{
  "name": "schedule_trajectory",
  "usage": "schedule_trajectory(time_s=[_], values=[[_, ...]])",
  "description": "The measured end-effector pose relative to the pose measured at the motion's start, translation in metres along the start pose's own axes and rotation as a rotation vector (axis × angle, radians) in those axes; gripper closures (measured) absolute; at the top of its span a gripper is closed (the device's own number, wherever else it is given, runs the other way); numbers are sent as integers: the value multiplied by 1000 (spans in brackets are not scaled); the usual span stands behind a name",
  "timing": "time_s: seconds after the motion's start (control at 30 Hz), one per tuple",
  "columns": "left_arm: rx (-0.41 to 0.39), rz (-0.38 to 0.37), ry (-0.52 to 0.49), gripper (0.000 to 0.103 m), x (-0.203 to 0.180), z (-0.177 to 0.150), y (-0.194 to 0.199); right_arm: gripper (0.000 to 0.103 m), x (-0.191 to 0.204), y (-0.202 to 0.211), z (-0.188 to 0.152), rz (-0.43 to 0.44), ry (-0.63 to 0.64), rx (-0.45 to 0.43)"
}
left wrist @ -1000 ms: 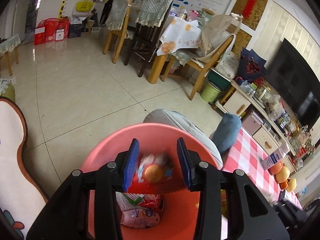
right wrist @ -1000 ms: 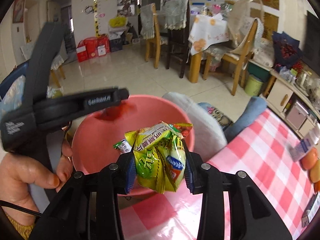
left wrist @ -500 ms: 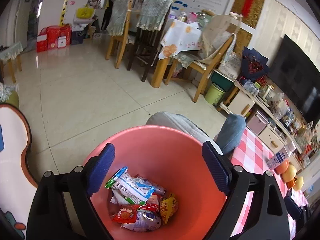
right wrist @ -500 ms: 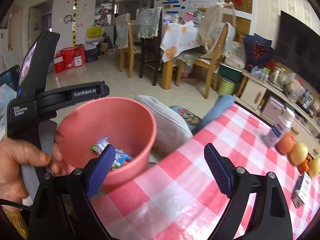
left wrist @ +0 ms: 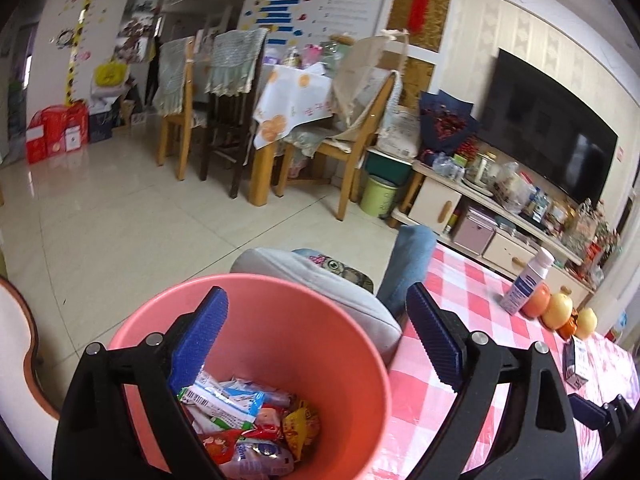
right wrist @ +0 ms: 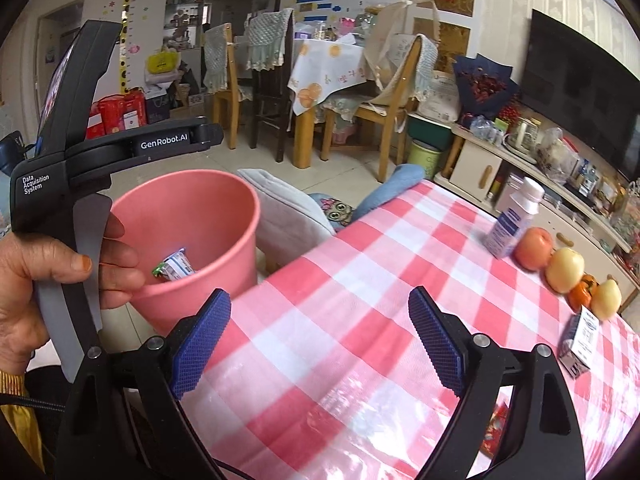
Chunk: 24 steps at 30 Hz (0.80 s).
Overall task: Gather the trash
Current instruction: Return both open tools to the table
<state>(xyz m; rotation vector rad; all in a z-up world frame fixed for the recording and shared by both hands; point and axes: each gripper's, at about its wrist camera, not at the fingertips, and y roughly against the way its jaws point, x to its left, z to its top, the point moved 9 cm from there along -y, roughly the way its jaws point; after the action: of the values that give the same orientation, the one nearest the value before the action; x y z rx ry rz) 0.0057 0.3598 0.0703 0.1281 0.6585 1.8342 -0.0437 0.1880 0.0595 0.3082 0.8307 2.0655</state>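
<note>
pink bin (right wrist: 188, 236) beside the checked tablecloth (right wrist: 360, 320) already holds wrappers (left wrist: 240, 420), and with the left gripper (left wrist: 316, 340) gaping above it and the right gripper (right wrist: 320, 344) spread empty over the cloth, the next grab should probably pinch firmly.

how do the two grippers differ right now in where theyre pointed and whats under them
The left gripper hangs over the pink bin, wrappers showing between its fingers; the right gripper hangs over the checked tablecloth, nothing between its fingers. The bin fills the left wrist view but sits off to the left in the right wrist view. Both stand wide open and empty, with the same blue pads.
</note>
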Motion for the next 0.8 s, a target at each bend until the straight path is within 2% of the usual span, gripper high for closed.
schedule_trajectory(time_s=[0.23,0.43,0.53,0.8], values=[[8,1,-60,12,-20,-4,4,10,-16,15,-10,-35,-7,-10],[75,-84,-72,12,-45,-15,2,10,-24,24,-19,-39,-17,-12],[81,-122,-83,12,-57,-20,5,10,-30,29,-23,-46,-22,-19],[88,-133,-162,12,-84,-36,5,10,-50,41,-31,-57,-66,-37]])
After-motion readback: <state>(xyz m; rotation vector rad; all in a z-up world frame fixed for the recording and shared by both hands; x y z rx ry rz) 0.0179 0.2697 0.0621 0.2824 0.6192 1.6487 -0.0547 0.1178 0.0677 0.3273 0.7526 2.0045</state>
